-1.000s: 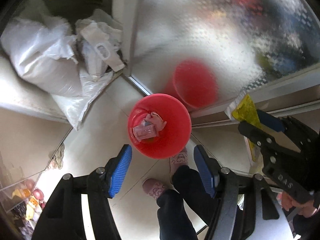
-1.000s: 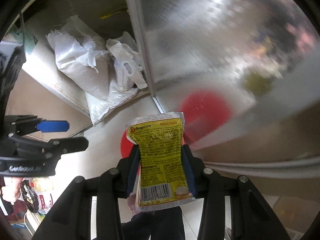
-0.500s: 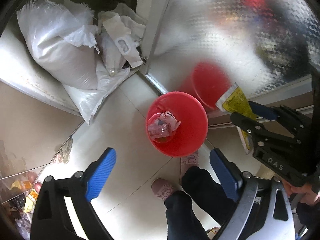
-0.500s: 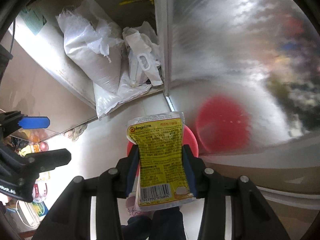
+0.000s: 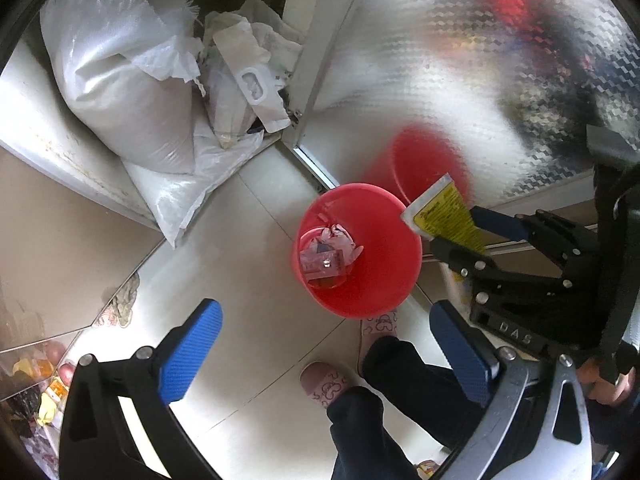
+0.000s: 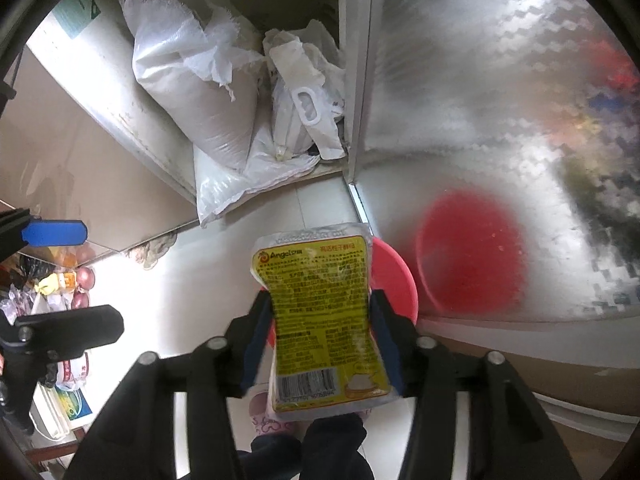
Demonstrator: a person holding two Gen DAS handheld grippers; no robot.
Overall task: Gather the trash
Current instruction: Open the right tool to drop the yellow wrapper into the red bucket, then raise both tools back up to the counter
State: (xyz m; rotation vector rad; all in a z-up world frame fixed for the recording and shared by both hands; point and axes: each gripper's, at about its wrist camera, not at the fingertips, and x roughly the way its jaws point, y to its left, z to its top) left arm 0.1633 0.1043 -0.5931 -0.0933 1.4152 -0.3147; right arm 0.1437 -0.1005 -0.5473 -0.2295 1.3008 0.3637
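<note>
A red bin (image 5: 384, 276) stands on the pale tiled floor with crumpled pink wrappers (image 5: 326, 256) at its bottom. My left gripper (image 5: 324, 312) hangs above the bin's near rim; its jaws are opening wide and nothing is between them. My right gripper (image 6: 320, 308) is shut on a yellow printed packet (image 6: 320, 300), pads on both its sides, and its jaws are opening. In the left wrist view the right gripper (image 5: 456, 228) holds the packet (image 5: 444, 208) over the bin's right rim. The right wrist view shows the bin (image 6: 396, 280) mostly hidden behind the packet, and the left gripper (image 6: 76, 276) at the left edge.
White sacks and plastic bags (image 5: 132, 92) are piled in the corner beyond the bin. A frosted door (image 5: 460, 60) on the right mirrors the bin as a red blur. A person's slippered feet (image 5: 324, 384) stand just before the bin. Groceries (image 6: 60, 280) lie at the far left.
The left gripper's jaws spread from partly open to wide. The right gripper sank with the packet toward the bin's rim, and its jaws stand a little wider around the packet.
</note>
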